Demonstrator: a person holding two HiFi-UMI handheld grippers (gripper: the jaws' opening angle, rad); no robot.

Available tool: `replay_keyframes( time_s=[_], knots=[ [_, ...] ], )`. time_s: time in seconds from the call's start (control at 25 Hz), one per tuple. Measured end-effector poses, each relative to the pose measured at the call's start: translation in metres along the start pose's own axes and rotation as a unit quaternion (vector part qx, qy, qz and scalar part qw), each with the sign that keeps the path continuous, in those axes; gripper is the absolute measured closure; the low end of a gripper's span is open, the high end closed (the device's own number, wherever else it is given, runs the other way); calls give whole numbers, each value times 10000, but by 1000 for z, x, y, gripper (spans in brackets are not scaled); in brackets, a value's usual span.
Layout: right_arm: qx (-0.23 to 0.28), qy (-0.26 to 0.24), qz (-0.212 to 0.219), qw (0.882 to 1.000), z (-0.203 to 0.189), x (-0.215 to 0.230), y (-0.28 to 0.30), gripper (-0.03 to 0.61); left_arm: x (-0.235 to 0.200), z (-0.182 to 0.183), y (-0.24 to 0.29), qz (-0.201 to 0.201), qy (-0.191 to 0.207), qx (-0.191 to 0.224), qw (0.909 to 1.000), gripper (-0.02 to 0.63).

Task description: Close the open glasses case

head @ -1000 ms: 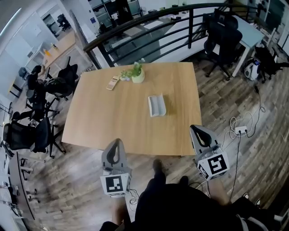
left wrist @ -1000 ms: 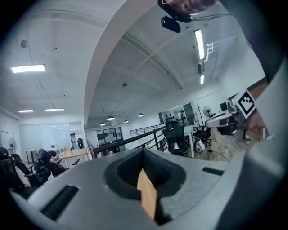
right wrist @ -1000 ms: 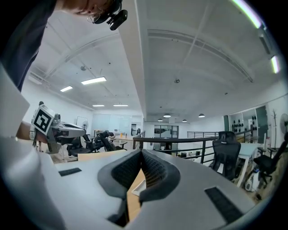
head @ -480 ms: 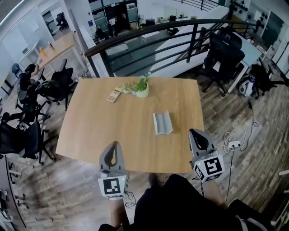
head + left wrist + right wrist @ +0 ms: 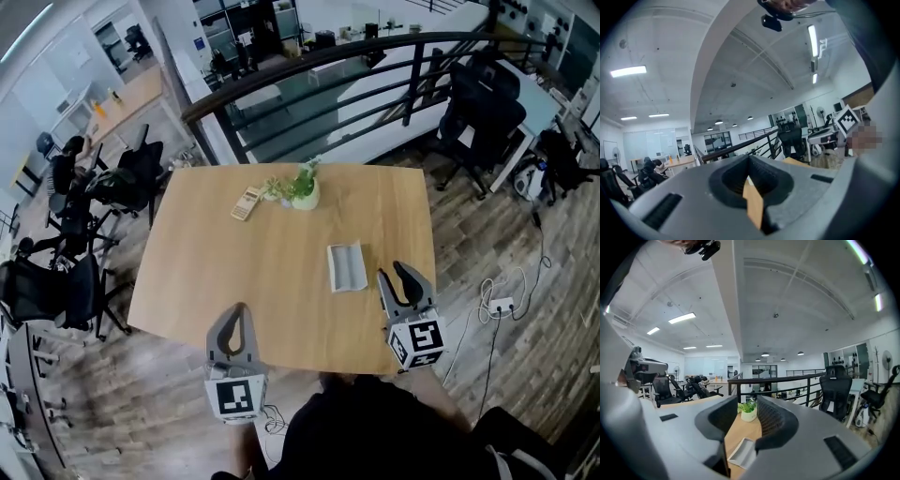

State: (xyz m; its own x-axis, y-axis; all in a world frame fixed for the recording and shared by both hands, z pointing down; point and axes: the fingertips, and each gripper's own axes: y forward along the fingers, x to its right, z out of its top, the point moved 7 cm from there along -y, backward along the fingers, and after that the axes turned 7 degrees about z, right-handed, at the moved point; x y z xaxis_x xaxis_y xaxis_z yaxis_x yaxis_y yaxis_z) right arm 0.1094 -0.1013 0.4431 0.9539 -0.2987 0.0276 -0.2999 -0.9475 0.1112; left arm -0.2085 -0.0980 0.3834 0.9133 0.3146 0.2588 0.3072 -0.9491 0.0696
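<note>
The open glasses case (image 5: 347, 266) lies flat on the tabletop (image 5: 234, 262), close to the right edge and nearer the near right corner than the far one; it is pale grey, its long side running from near edge to far edge, both halves facing up; the right hand-held gripper (image 5: 392, 275) hangs over the tabletop by the near right corner, just beside the case on its right and not touching it; its jaws stand apart and have just been opening, with nothing clamped; in the right gripper view the right hand-held gripper (image 5: 746, 399) looks along the tabletop (image 5: 740, 432), and the glasses case (image 5: 743, 453) shows low in the gap between the jaws, ahead of them, with the potted plant (image 5: 749, 412) further on; the left hand-held gripper (image 5: 232, 317) hangs over the near edge, left of the middle and well apart from the case; in the left gripper view the left hand-held gripper (image 5: 750, 159) has its jaws together at the tips and holds nothing; the potted plant (image 5: 305, 192) stands near the middle of the far edge, a flat beige device (image 5: 247, 202) just to its left; a dark railing (image 5: 375, 56) runs beyond the far edge
</note>
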Motion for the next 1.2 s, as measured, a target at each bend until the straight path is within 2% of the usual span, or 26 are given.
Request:
replay_keyframes(
  time_s=[0.12,0.24,0.44,0.56,0.8,1.0,1.2],
  knots=[
    [-45,47,-183,9998,-11,13,9,434,2,3,-3,30,76,16,10000,614],
    [-157,153,-236,9995,-27,25,27,435,-6,3,-2,235,160,-49,9996,614],
    [-673,704,-173,9951,-76,46,66,436,-4,2,-6,364,317,-240,9985,614],
    [-992,915,-285,9904,-110,57,94,436,-9,1,-14,512,187,-340,9979,614],
    [-1910,1139,-417,9741,-188,73,138,436,-14,2,-26,788,100,-388,9961,614],
    [-2821,1127,-274,9523,-243,69,159,436,-21,1,-31,909,137,-450,9947,614],
    [-3084,1452,-272,9397,-268,68,167,436,-27,-1,-35,1064,147,-541,9927,614]
  ],
)
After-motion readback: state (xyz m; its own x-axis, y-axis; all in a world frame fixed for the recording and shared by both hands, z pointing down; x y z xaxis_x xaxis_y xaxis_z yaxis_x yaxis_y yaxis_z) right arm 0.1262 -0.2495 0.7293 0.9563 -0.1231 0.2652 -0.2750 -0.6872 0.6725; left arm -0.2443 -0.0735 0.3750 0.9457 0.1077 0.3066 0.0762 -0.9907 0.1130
